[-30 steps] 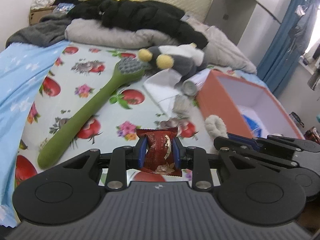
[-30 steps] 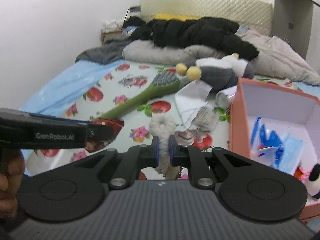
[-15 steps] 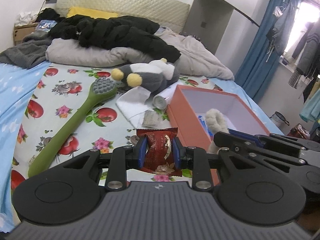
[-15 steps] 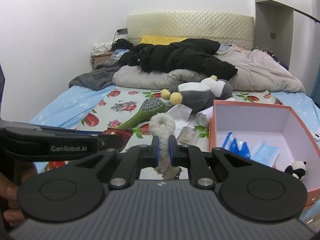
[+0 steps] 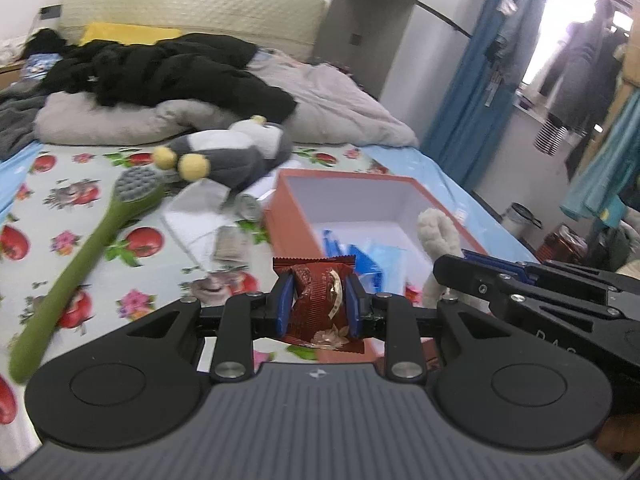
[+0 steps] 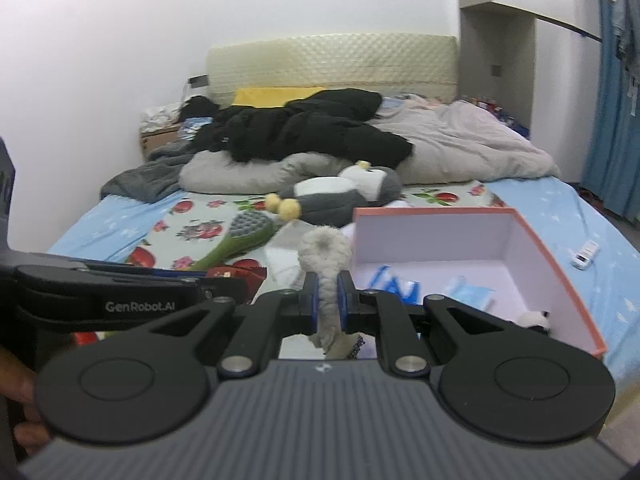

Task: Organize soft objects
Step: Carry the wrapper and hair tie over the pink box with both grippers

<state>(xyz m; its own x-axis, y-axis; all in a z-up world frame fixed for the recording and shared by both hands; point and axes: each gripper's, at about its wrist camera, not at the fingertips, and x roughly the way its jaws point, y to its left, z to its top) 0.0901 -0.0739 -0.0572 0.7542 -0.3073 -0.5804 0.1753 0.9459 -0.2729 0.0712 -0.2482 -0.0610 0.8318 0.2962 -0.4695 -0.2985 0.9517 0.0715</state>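
My left gripper (image 5: 320, 300) is shut on a dark red snack packet (image 5: 320, 304), held above the near left corner of the orange box (image 5: 288, 216). My right gripper (image 6: 327, 300) is shut on a cream fluffy loop toy (image 6: 326, 252), which also shows at the right of the left wrist view as the fluffy toy (image 5: 436, 236). The orange box (image 6: 560, 264) is open and white inside, with blue packets (image 6: 468, 288) and a small panda toy (image 6: 534, 318) in it. A grey and white plush penguin (image 5: 228, 152) lies on the bed behind the box.
A long green brush (image 5: 80, 248) lies on the fruit-print sheet (image 5: 60, 200). White cloth and a small roll (image 5: 246, 204) sit between brush and box. Black coat (image 6: 304, 128) and grey duvet (image 6: 460, 144) pile at the headboard. A small white item (image 6: 585, 254) lies right of the box.
Both grippers have risen and swung right toward the orange box, each keeping its hold. The box now lies right ahead and the brush has slid to the left.
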